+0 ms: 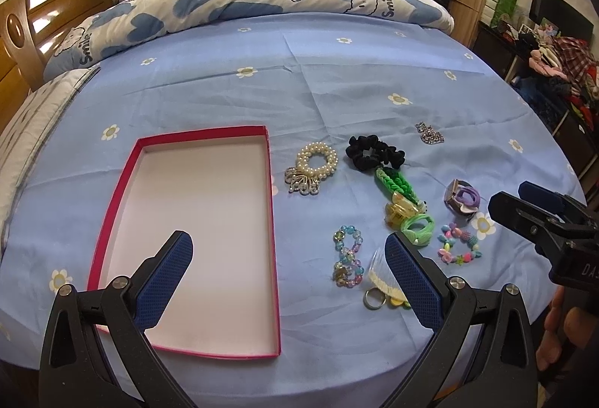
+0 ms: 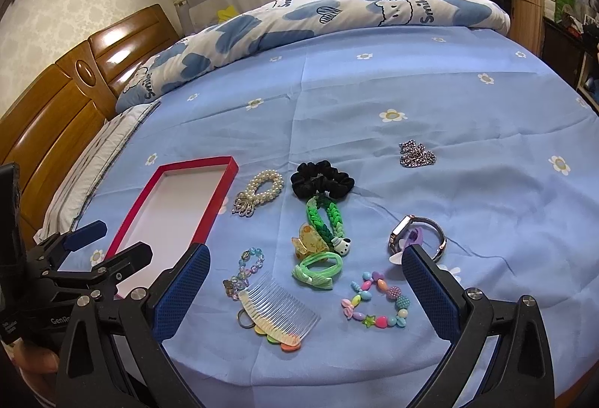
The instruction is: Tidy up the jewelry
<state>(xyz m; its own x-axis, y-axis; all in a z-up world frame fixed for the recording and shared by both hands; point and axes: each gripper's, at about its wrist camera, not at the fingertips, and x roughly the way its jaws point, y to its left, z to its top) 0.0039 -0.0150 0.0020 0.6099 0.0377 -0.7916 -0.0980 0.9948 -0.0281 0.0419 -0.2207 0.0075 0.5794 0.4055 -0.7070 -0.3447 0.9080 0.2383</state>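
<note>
We are over a bed in a bedroom, its blue flowered sheet [image 2: 374,100] spread flat with a rolled quilt [image 2: 337,14] along the far side and a wooden headboard to the left. A shallow red box [image 1: 202,220] with a white floor lies open on the sheet and holds nothing yet. To its right the jewelry is scattered: a pearl bracelet [image 1: 316,160], a black scrunchie [image 1: 374,151], a green braided band [image 1: 393,183], a yellow claw clip [image 2: 309,241], a green hair tie [image 2: 316,269], a clear bead bracelet [image 1: 348,256], a comb [image 2: 280,310], a pastel bead bracelet [image 2: 378,303], a watch [image 2: 419,239] and, well apart at the far right, a small chain [image 2: 416,154].

Our left gripper [image 1: 288,271] hangs with its fingers spread wide and empty, one finger over the box floor, the other just beside the comb. Our right gripper [image 2: 305,290] is likewise wide open and holds nothing; the comb, green hair tie and pastel bead bracelet all lie between its fingers.

We judge the right hand better placed for a first pick. The comb lies nearest it, its long axis running slantwise from near left to farther right, and the box sits to the left, past the other gripper, long axis pointing away from us
</note>
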